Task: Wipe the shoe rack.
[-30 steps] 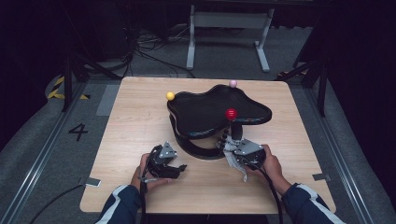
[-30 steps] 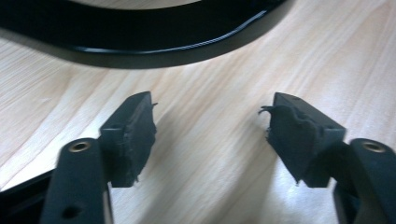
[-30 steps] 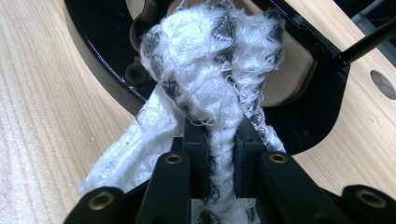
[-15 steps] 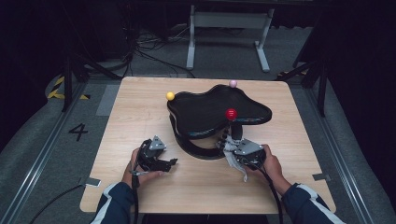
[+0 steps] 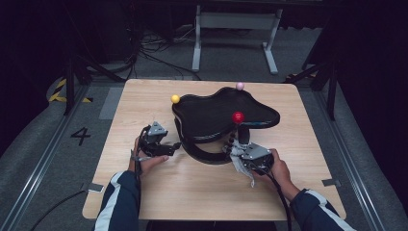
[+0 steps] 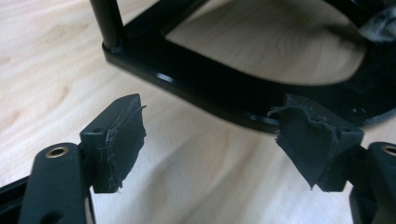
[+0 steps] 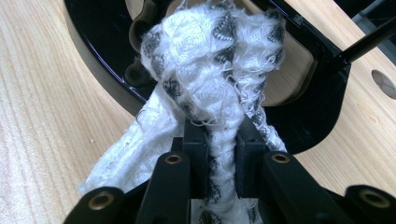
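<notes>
A black stand with a curvy top (image 5: 216, 113) and a looped base frame (image 5: 207, 156) stands mid-table. My left gripper (image 5: 173, 147) sits at the base's left side, open; its jaws have just been opening and nothing is between them (image 6: 210, 140). The base frame (image 6: 210, 93) and one thin post lie just beyond its pads. My right gripper (image 5: 236, 154) is at the base's front right, shut (image 7: 223, 135) on a bunched white cloth with dark checks (image 7: 205, 70). The cloth presses against the base frame (image 7: 102, 60), and a tail of the cloth (image 5: 245, 171) hangs toward the person.
A yellow ball (image 5: 175, 98), a pink ball (image 5: 239, 86) and a red ball (image 5: 237, 117) sit at the stand's top edge. The wooden table (image 5: 144, 192) has bare surface in front and at both sides. Dark floor, cables and a grey metal frame (image 5: 235, 29) lie beyond.
The left hand has carried its gripper left and farther from the person, along the base's left side, with its jaws spreading. The right gripper and cloth have stayed put.
</notes>
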Demonstrator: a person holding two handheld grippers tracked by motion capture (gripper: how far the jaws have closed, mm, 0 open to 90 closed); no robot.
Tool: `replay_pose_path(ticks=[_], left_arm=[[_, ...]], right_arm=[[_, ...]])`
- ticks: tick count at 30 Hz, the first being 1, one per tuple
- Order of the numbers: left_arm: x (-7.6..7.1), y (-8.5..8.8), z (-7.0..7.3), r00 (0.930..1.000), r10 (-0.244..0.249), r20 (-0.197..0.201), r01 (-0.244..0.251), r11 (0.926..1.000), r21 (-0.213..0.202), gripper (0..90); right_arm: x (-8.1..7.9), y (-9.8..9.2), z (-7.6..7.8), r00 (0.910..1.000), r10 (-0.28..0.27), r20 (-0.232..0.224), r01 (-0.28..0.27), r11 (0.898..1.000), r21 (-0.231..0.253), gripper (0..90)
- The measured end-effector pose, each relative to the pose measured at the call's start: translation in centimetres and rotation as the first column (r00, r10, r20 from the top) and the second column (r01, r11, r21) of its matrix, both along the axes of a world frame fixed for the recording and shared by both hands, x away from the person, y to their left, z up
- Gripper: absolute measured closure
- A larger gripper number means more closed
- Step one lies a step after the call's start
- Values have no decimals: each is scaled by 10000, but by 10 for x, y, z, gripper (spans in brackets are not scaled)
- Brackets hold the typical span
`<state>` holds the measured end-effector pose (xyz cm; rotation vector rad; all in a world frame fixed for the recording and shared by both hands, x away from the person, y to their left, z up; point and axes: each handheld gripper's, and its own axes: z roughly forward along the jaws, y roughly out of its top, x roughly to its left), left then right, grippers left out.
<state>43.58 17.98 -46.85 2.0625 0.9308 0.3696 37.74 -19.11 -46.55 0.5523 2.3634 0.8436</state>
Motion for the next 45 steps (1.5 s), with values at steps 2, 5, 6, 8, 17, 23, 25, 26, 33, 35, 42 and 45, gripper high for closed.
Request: replay_pose_path(ticks=[2,5,6,8,17,23,25,26,33,35,42,45], left_arm=[[10,-3,-2,10000,64,-28,-64,10000,47,239],[18,-4,-1,9999,105,85,-104,9999,-84,239],[22,-4,0,9999,138,68,-137,9998,-125,239],[33,-6,3,9990,215,389,-217,9997,53,239],[60,-16,-4,9949,1003,107,-1006,9946,249,293],[71,-16,-3,9864,1629,198,-1625,9865,-207,367],[75,-15,-2,9828,1823,299,-1816,9831,-243,388],[76,-14,-2,9826,1842,243,-1834,9825,-319,429],[81,-17,0,9796,1976,355,-1956,9793,-519,518],[82,-16,-1,9794,2007,224,-1990,9781,-613,534],[82,-14,-3,9800,1977,238,-1959,9785,-643,690],[81,-13,-4,9782,2076,112,-2063,9759,-719,715]], right_arm=[[0,0,0,10000,8,-6,-8,10000,14,787],[0,0,0,10000,-6,2,6,10000,16,787],[0,0,0,10000,-6,2,6,10000,16,787],[0,0,0,10000,-2,-2,2,10000,24,787],[0,0,0,10000,-13,-3,13,10000,53,787],[1,-1,0,10000,39,10,-39,10000,49,787],[1,-1,0,10000,31,19,-31,10000,56,787],[1,-1,-1,10000,29,19,-29,10000,56,787],[1,-1,-1,10000,23,-35,-23,9999,129,787],[1,-1,-1,10000,31,-55,-30,9999,139,787],[2,-2,-1,9999,85,-76,-84,9998,171,787],[2,-3,-1,9999,105,-91,-103,9998,166,788]])
